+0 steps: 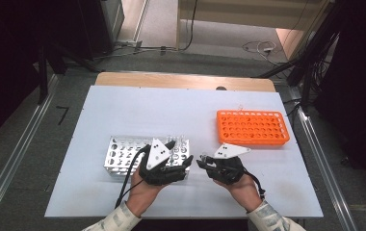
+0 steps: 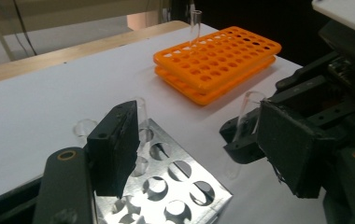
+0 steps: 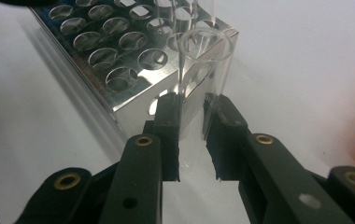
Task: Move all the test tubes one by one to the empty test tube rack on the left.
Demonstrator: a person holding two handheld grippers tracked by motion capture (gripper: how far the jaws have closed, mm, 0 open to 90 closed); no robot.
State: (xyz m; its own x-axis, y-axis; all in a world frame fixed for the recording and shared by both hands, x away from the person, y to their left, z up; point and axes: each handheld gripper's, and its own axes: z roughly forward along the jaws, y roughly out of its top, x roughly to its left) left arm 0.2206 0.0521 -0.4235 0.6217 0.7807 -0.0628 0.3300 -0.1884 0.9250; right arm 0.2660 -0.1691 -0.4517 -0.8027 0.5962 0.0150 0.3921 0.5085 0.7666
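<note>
The right gripper (image 3: 192, 140) holds a clear glass tube (image 3: 202, 70) between its jaws, clamped on the tube's lower body, with the open mouth pointing up. In the left gripper view the same tube (image 2: 248, 114) stands upright in that gripper, off the worktop (image 1: 123, 110), just beside the right end of the metal rack (image 1: 123, 155). The metal rack sits near the front edge of the worktop, left of the middle; a few more tubes stand in its holes at the right end. The orange rack (image 1: 252, 127) lies toward the right edge, well apart, and one tube (image 2: 195, 25) already stands in it near its far side.

The left gripper (image 1: 174, 159) hovers over the right end of the metal rack with its jaws wide apart and nothing between them.

The tube looks light, stiff and smooth, so I judge it slippery and easy to break. A gentle, even squeeze on the straight wall is better than a hold at the thin rim, which could chip. Keeping it vertical should help it go into a hole of the orange rack without knocking the edge.
</note>
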